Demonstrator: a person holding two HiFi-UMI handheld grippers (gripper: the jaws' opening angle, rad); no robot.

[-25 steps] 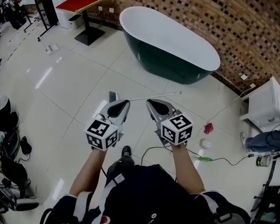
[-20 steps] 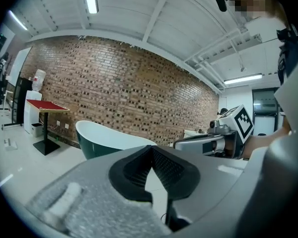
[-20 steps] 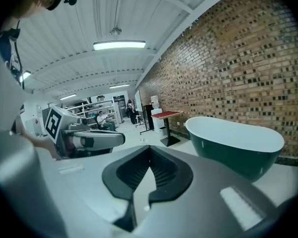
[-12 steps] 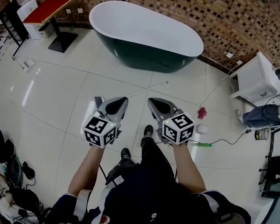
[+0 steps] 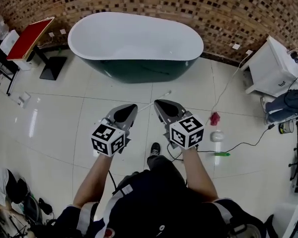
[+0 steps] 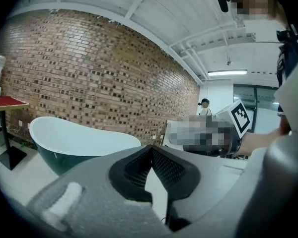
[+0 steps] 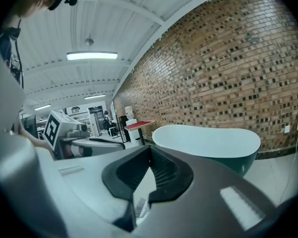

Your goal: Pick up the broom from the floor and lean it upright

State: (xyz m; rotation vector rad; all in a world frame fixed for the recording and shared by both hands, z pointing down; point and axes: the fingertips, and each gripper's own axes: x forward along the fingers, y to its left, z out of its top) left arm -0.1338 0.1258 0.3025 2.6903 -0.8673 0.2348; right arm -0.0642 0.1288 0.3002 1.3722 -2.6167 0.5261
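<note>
Broom (image 5: 163, 94) is recorded lying flat on the tiled floor (image 5: 54, 113), between the grippers and the bathtub (image 5: 134, 38). Only its thin white handle is seen, running from near-left to far-right toward the tub. The head is not made out and is probably hidden behind the left gripper (image 5: 129, 109).

Left gripper jaws are pressed together with nothing between them. Right gripper (image 5: 160, 104) jaws are likewise closed and empty. Both grippers are held side by side above the floor, pointed at the tub and clear of the broom. A small red item (image 5: 215, 118) is noted on the floor to the right.
</note>
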